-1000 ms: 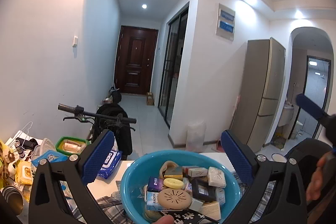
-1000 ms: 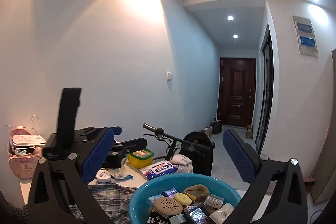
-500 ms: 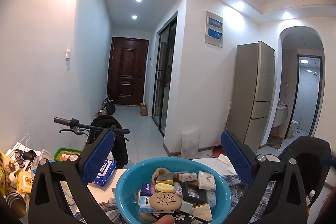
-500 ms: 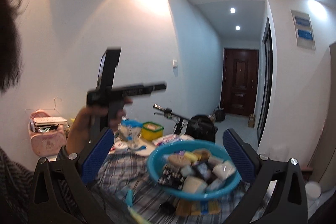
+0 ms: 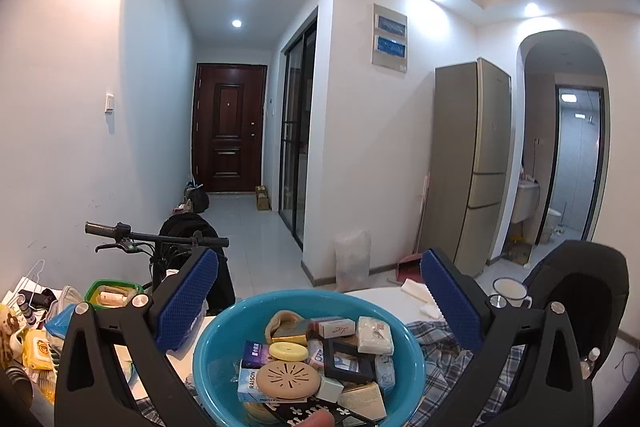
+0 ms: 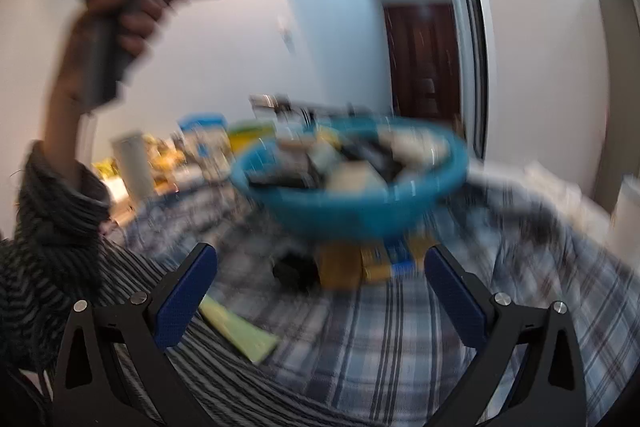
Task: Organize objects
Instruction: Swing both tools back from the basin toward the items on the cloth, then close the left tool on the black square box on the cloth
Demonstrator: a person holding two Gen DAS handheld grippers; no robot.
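Observation:
A blue basin (image 5: 224,347) heaped with several small boxes, soaps and a round tan disc (image 5: 288,381) sits just below my left gripper (image 5: 318,261), which is open with nothing between its blue pads. A fingertip (image 5: 316,419) shows at the bottom edge. The right wrist view is motion-blurred. There the basin (image 6: 348,211) rests on a checked cloth (image 6: 400,327), with yellow boxes (image 6: 348,267) under its near side. My right gripper (image 6: 318,255) is open and low over the cloth, short of the basin. A hand (image 6: 120,19) holds the left gripper high at the upper left.
A flat pale-green packet (image 6: 240,331) lies on the cloth by the right gripper's left finger. Clutter lines the table's left: a green tub (image 5: 112,293), yellow packs (image 5: 36,347), a white cup (image 6: 134,163). Bicycle handlebars (image 5: 152,237), a mug (image 5: 508,291) and a black chair (image 5: 580,291) stand beyond.
My right gripper has dropped fast toward the checked cloth, blurring its view. The left gripper has risen higher in that view. The left view has shifted slightly over the basin.

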